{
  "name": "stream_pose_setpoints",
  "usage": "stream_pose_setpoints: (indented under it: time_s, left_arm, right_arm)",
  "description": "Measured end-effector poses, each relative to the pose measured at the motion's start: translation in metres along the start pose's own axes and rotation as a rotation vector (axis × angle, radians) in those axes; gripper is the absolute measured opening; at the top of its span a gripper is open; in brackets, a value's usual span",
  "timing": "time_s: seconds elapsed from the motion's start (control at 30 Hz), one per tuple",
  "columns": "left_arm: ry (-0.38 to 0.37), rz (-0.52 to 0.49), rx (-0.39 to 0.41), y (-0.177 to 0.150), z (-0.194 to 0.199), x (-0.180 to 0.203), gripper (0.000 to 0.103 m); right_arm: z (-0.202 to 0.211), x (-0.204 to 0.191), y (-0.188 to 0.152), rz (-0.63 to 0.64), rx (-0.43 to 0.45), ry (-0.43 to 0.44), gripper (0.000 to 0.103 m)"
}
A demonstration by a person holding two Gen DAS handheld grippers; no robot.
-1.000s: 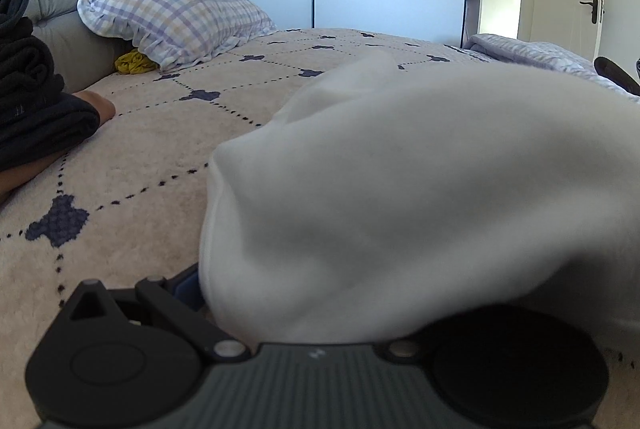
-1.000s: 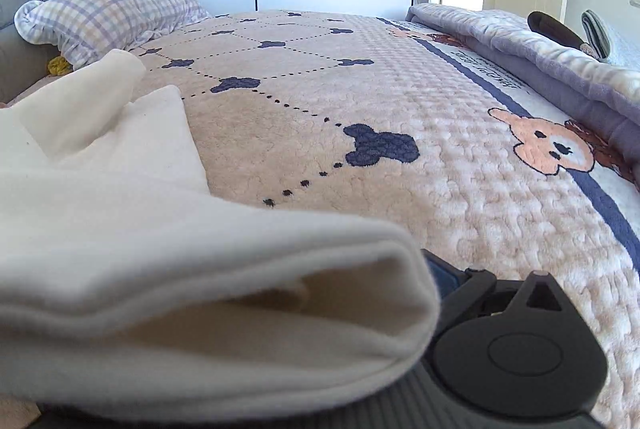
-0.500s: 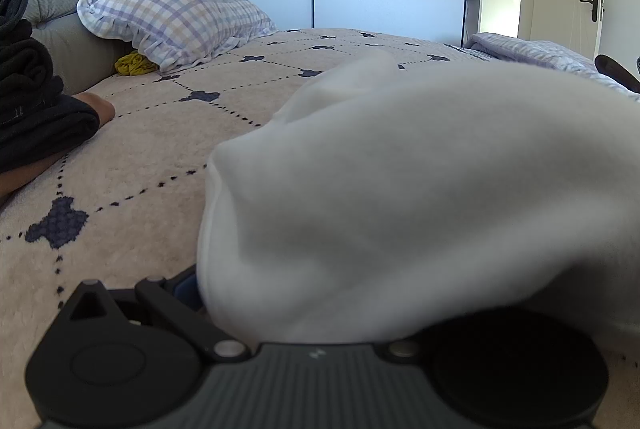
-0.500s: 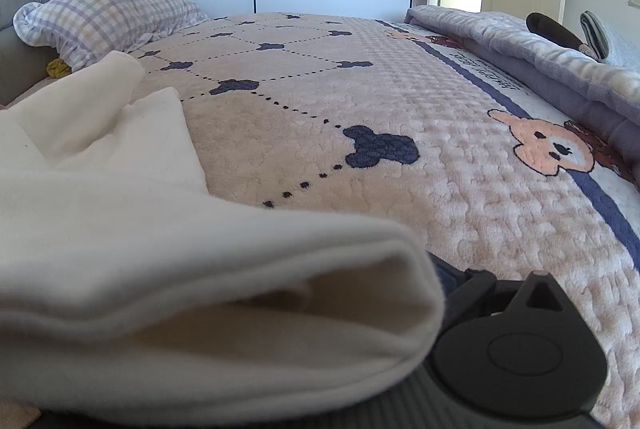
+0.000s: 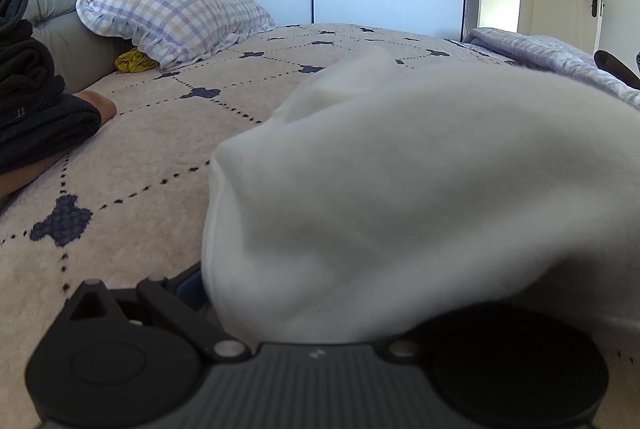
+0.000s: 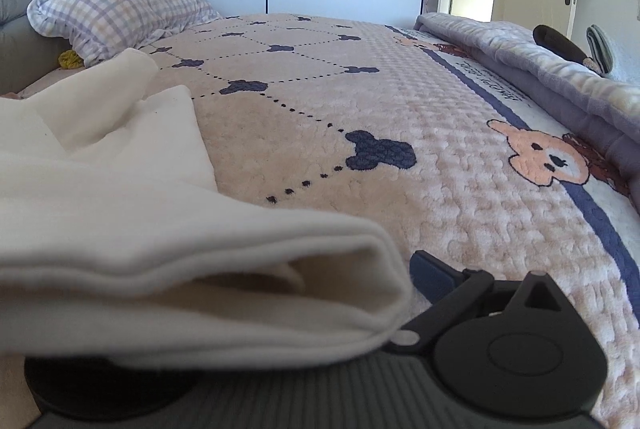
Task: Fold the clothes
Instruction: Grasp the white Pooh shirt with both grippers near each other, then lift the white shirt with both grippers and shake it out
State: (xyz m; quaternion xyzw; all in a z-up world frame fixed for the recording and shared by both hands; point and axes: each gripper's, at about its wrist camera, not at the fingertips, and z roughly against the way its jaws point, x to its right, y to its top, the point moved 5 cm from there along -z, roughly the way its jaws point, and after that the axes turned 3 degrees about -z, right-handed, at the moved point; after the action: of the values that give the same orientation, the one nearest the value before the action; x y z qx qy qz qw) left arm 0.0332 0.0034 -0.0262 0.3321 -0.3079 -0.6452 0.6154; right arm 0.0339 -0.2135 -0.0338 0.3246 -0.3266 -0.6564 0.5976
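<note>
So here's where I'm at: the thick cream-white fleecy garment point(image 6: 180, 269) is sitting right on top of both my tools, folded over into a few layers and draped across the pink plush blanket with navy clover shapes point(image 6: 360, 101) on the bed. The bit that matters for the next fold is that the cloth runs side to side between my two hands, long axis roughly across the bed, with the left gripper point(image 5: 304, 313) under one end and the right gripper point(image 6: 224, 325) under the other, so neither hand is really nearer, they're each at their own end. Honestly I can't tell whether either one is pinched down on the fabric or just lying beneath it, since the cloth covers the fingertips in both cameras. The left camera mostly gets a big blurry white bulge point(image 5: 420, 197) and nothing of the layering, but it does show a stack of dark folded clothes point(image 5: 32, 101) off to the left. The right camera is the useful one: it shows the stacked folded edges and a loose flap lying further up the bed towards the checked lilac pillow point(image 6: 120, 9).
</note>
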Motion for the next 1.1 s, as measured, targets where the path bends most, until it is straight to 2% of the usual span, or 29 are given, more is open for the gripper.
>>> stream_pose_setpoints:
  time_s: [0.03, 0.1, 0.13, 0.17, 0.2, 0.27, 0.33, 0.4, 0.47, 0.5, 0.53, 0.63, 0.77, 0.87, 0.97, 1.0, 1.07, 1.1]
  left_arm:
    - [-0.008, -0.006, -0.004, -0.001, 0.004, -0.001, 0.103]
    - [-0.030, -0.027, -0.013, -0.004, 0.013, -0.006, 0.103]
    - [-0.040, -0.032, -0.017, -0.004, 0.016, -0.009, 0.103]
    - [-0.050, -0.029, -0.018, -0.004, 0.019, -0.013, 0.103]
    - [-0.061, -0.028, -0.011, -0.002, 0.021, -0.016, 0.102]
    - [-0.082, -0.035, 0.016, 0.003, 0.025, -0.017, 0.100]
    - [-0.087, -0.085, 0.038, 0.011, 0.029, -0.013, 0.090]
    - [-0.086, -0.139, 0.082, 0.023, 0.038, -0.009, 0.082]
    - [-0.093, -0.155, 0.111, 0.037, 0.044, -0.010, 0.055]
    - [-0.103, -0.141, 0.105, 0.044, 0.046, -0.014, 0.030]
    - [-0.115, -0.112, 0.101, 0.051, 0.049, -0.019, 0.017]
    - [-0.172, -0.030, 0.163, 0.072, 0.075, -0.038, 0.016]
    - [-0.227, -0.019, 0.286, 0.112, 0.135, -0.049, 0.016]
    - [-0.260, -0.005, 0.339, 0.140, 0.185, -0.051, 0.015]
    - [-0.325, 0.015, 0.386, 0.162, 0.226, -0.057, 0.016]
    - [-0.338, 0.024, 0.390, 0.166, 0.233, -0.059, 0.016]
    - [-0.329, 0.045, 0.361, 0.168, 0.228, -0.062, 0.017]
    - [-0.312, 0.049, 0.333, 0.166, 0.219, -0.062, 0.020]
  right_arm:
    - [0.007, 0.001, -0.002, -0.024, 0.004, 0.016, 0.097]
    - [0.026, -0.002, -0.007, -0.075, 0.018, 0.102, 0.087]
    - [0.035, -0.008, -0.008, -0.066, 0.034, 0.158, 0.078]
    - [0.041, -0.015, -0.008, -0.051, 0.046, 0.206, 0.063]
    - [0.037, -0.023, -0.003, -0.013, 0.051, 0.228, 0.056]
    - [0.055, -0.034, 0.005, -0.012, 0.111, 0.273, 0.034]
    - [0.062, -0.034, 0.021, -0.026, 0.105, 0.296, 0.021]
    - [0.072, -0.032, 0.040, -0.024, 0.118, 0.309, 0.019]
    - [0.088, -0.030, 0.061, 0.014, 0.182, 0.310, 0.017]
    - [0.095, -0.028, 0.070, 0.020, 0.205, 0.309, 0.016]
    - [0.102, -0.029, 0.080, 0.040, 0.231, 0.298, 0.016]
    - [0.129, -0.024, 0.107, 0.082, 0.312, 0.275, 0.015]
    - [0.172, -0.015, 0.136, 0.160, 0.403, 0.248, 0.015]
    - [0.214, -0.021, 0.163, 0.266, 0.478, 0.261, 0.016]
    - [0.250, -0.011, 0.176, 0.275, 0.532, 0.304, 0.020]
    - [0.260, -0.006, 0.179, 0.267, 0.547, 0.317, 0.023]
    - [0.268, 0.011, 0.177, 0.222, 0.562, 0.327, 0.042]
    - [0.262, 0.020, 0.172, 0.205, 0.554, 0.309, 0.046]
